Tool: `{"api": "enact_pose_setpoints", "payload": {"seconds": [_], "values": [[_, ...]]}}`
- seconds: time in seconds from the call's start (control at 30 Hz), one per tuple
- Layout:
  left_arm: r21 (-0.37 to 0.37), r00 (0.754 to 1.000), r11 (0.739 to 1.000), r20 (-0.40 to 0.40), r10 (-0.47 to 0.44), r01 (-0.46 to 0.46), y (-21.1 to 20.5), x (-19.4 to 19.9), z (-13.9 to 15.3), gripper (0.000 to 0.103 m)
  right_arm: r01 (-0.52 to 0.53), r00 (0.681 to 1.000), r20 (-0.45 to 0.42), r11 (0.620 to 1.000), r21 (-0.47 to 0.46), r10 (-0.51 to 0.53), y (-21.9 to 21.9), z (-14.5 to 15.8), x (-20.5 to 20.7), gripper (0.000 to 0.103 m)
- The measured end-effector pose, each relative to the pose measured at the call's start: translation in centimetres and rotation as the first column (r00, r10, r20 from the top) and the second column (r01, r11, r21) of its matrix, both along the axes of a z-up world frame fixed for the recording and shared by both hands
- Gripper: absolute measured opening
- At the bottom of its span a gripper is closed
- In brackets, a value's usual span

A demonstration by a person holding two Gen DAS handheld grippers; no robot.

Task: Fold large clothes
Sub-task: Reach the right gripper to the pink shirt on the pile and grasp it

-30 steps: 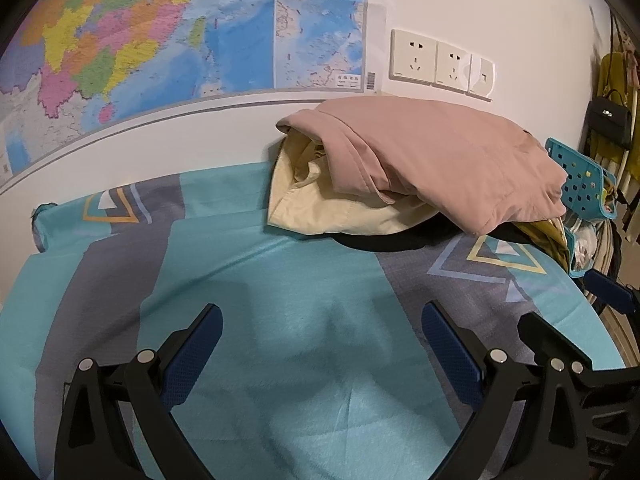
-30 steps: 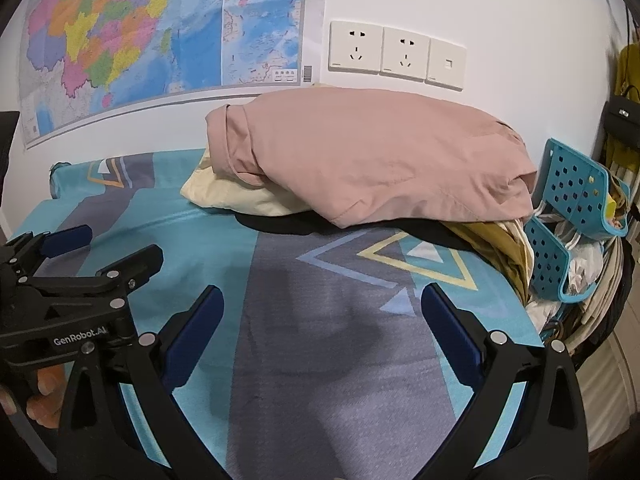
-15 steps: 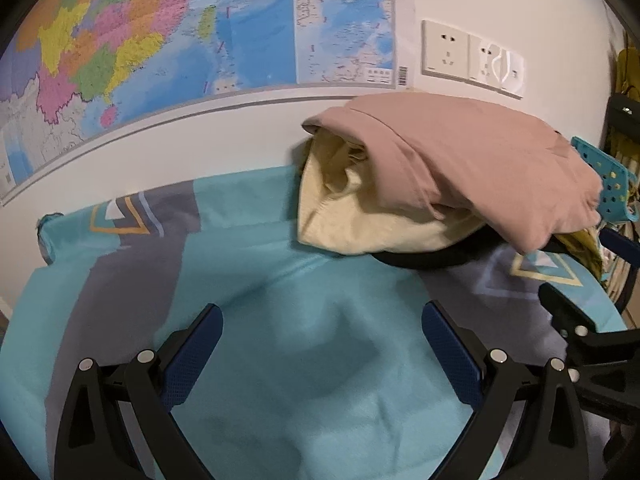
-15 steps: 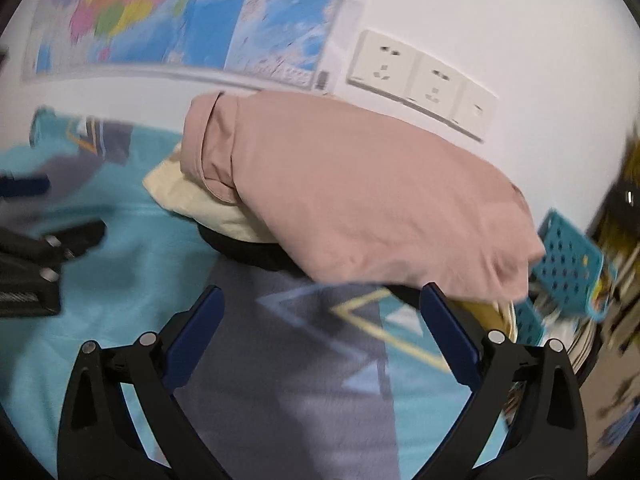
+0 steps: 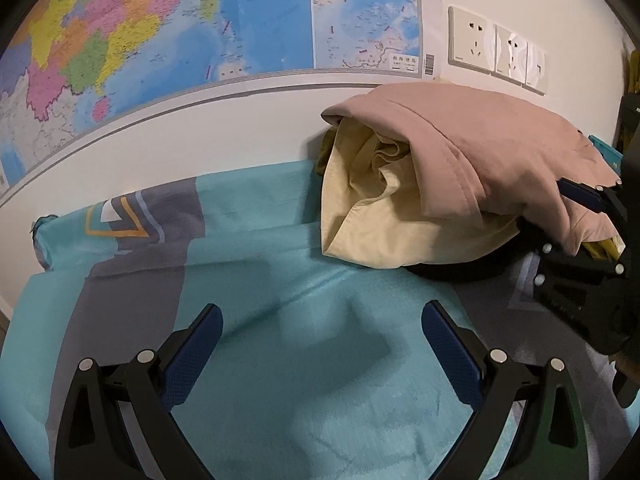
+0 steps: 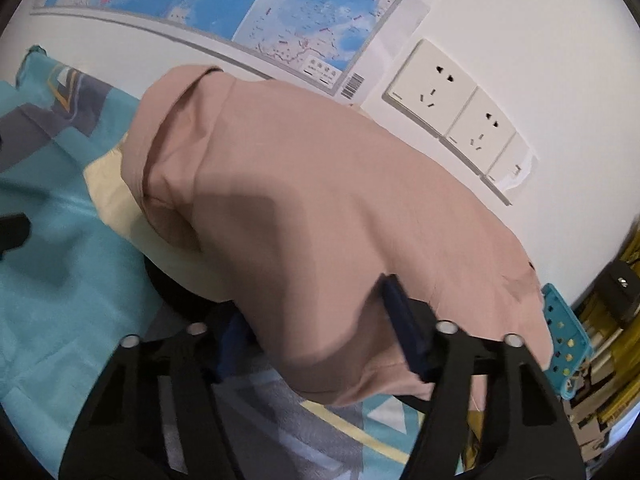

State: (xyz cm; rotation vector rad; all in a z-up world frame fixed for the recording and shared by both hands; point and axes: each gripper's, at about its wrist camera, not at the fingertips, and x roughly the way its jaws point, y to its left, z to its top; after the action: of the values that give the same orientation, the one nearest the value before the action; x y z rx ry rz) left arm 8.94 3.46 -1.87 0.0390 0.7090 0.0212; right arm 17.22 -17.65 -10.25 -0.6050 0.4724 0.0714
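pink garment [image 6: 320, 208] is lying on top of the clothes pile [image 5: 400, 216] at the far right of the bed, against the wall under the sockets [image 6: 452, 108], draped over a cream piece [image 5: 372, 220] and something black beneath. the right gripper [image 6: 316, 320] is reaching into the near edge of that pink cloth, and its jaws have just been closing, with a fold of the fabric between them; one blue pad is lying on top of the cloth while the other is tucked under the hem, so it appears to be pinching the edge, though whether the pads are pressing firmly yet is hard to say. that low, tilted approach is likely chosen to catch only the top layer and leave the rest of the pile behind. the left gripper [image 5: 320, 356] is hovering over the teal bedsheet [image 5: 260, 272] with its jaws standing wide apart and nothing between them, probably keeping the flat space on the left free for spreading the garment. a wall map [image 5: 160, 40] is hanging behind.
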Motion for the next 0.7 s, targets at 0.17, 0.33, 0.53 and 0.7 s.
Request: {"api": "enact_pose_setpoints", "payload": {"seconds": [0.17,0.33,0.53,0.7], "values": [[0.001,1.000,1.000,-0.001,-0.006,0.006,0.1,0.4,0.0,0.096,-0.057,0.998,-0.013,0.997,0.057,0.058,-0.2,2.4,-0.7,0.012],[0.007,1.000,1.000,0.001,-0.010,0.010,0.2,0.7,-0.1,0.096,-0.084,0.996,0.039,0.973,0.214,0.078,-2.3,6.9,-0.8,0.023],[0.024,1.000,1.000,0.004,0.000,0.000,0.5,1.2,-0.3,0.096,-0.084,0.995,-0.049,0.994,0.075,0.088,-0.6,4.3,1.9,0.048],[0.044,1.000,0.999,0.002,0.007,-0.007,1.0,1.7,-0.5,0.096,-0.128,0.990,-0.042,0.982,0.139,0.135,-0.7,5.4,2.3,0.007]]}}
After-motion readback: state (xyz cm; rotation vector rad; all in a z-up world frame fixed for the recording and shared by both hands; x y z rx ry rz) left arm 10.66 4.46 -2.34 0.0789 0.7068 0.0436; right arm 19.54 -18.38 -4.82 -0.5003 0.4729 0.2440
